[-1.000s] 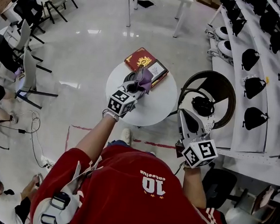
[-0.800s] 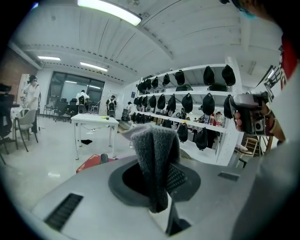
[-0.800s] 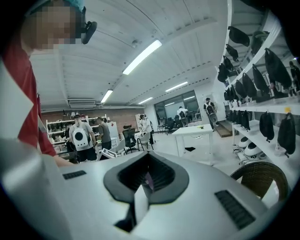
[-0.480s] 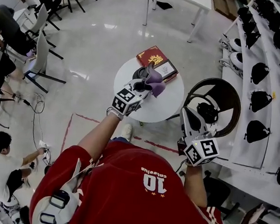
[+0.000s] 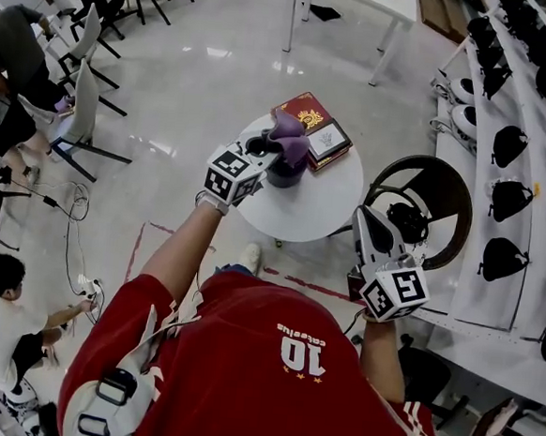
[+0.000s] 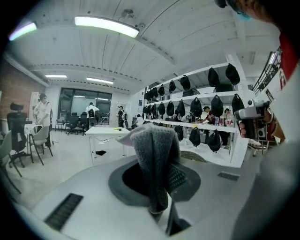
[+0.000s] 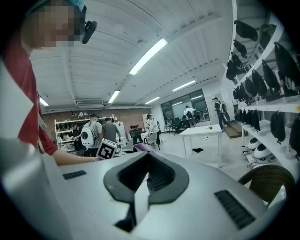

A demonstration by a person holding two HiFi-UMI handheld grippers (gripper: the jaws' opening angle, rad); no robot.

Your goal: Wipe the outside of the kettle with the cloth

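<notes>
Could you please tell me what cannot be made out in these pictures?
Head view: most of the kettle, covered by the cloth and the left gripper.
Head view: whether cloth touches kettle, too small to tell.
Left gripper view: the kettle, hidden below that gripper's body.
Head view: the book, its print too small.

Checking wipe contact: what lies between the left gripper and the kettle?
The purple cloth: the left gripper clamps it, and in the head view it hangs over the dark kettle.
</notes>
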